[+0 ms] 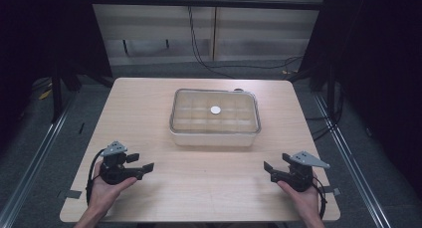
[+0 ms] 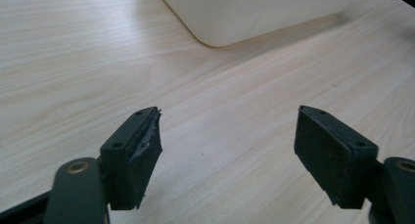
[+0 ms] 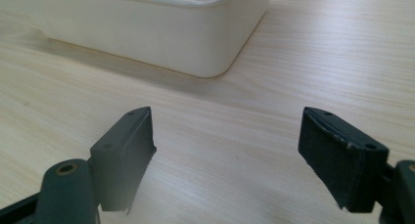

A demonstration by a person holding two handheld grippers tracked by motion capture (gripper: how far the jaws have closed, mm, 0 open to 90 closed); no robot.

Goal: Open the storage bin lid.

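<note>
Open tools [image 1: 144, 168], lidded box [image 1: 215, 117] beyond

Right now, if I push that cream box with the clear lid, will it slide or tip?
The box looks low, wide and flat-bottomed, so it should slide on the smooth wooden table rather than tip. Its walls look rigid. The clear lid may shift if nudged.

Wood table [image 1: 149, 103] w/ lidded box [image 1: 215, 119].

The pale wooden worktop [image 1: 199, 188] has rounded corners and stands on a grey floor [image 1: 45, 153]. At twelve o'clock behind it, black cables [image 1: 199, 49] hang down a light panelled wall [image 1: 149, 24] and trail across the floor toward one o'clock. Dark curtains [image 1: 378, 63] close in both sides.
</note>
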